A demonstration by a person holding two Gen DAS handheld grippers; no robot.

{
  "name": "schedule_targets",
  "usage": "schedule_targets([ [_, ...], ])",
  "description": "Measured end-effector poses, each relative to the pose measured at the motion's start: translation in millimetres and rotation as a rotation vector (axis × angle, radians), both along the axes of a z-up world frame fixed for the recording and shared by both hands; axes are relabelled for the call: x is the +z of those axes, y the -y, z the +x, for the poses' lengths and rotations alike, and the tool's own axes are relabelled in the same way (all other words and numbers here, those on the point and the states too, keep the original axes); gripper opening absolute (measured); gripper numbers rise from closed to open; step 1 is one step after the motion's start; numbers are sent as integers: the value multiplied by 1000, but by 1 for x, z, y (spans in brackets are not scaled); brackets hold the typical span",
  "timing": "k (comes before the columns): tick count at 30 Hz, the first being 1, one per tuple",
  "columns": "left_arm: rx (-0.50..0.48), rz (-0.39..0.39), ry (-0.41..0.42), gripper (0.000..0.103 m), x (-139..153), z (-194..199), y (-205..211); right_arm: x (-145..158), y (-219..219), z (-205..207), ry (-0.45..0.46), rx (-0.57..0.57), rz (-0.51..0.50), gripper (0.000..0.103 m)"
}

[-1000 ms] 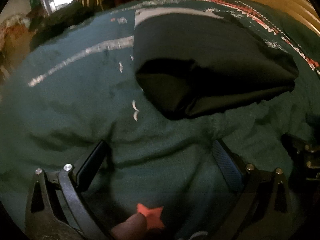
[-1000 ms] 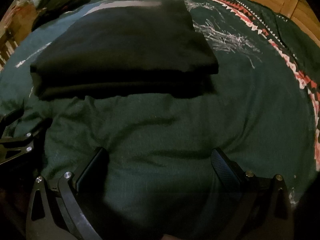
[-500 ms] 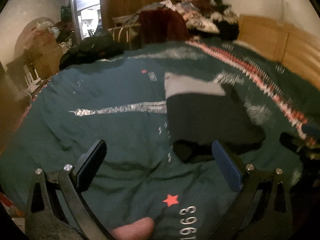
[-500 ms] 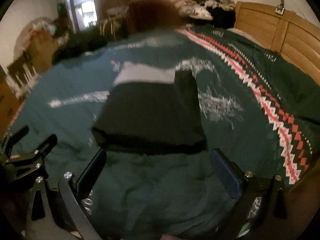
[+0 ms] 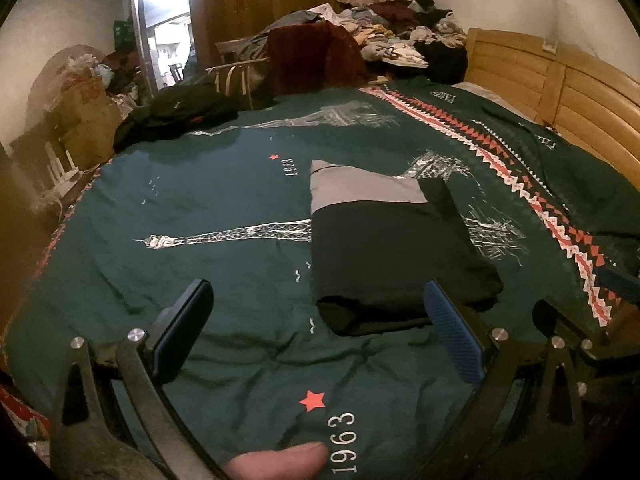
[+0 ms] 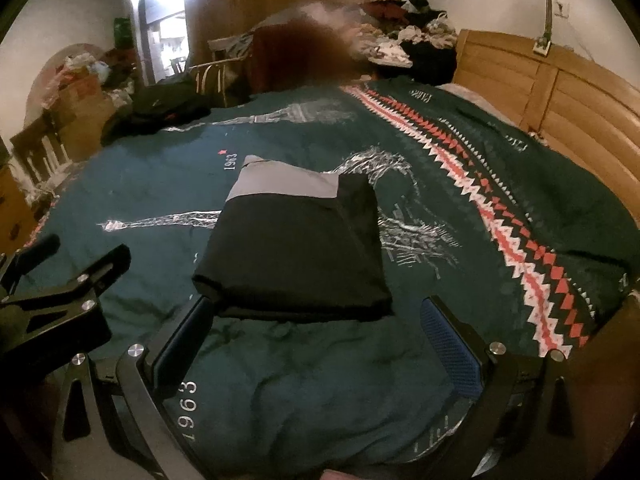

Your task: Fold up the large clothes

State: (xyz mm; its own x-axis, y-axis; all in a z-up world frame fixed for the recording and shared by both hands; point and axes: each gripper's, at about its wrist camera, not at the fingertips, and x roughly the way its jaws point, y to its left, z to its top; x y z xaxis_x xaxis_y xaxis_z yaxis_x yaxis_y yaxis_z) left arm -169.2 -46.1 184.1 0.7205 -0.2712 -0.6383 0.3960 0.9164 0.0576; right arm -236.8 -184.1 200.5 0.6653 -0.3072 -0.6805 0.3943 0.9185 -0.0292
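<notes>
A folded black garment with a grey band at its far end lies on the dark green bedspread; it also shows in the right wrist view. My left gripper is open and empty, held back from the garment's near left corner. My right gripper is open and empty, just short of the garment's near edge. The left gripper's frame shows at the left of the right wrist view.
A wooden headboard runs along the right. A pile of loose clothes sits at the far end of the bed. A dark garment lies at the far left corner. A chair and boxes stand beyond.
Both grippers have pulled back and risen away from the folded garment, which was close in front one second ago. The whole bed and room have come into view. The garment lies still.
</notes>
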Motion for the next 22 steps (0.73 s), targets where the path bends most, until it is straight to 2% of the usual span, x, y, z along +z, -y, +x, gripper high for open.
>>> schedule_targets([
  [9,-18,-22,-83,103,-5,0,9,-2,6,-10,-3,-14,10,103],
  [15,-15,8,-59,103,-7,-4,15,-3,8,-12,-3,-15,11,103],
  [22,-8,-17,-47,102,-3,-2,17,-6,7,-13,-4,-19,-1,103],
])
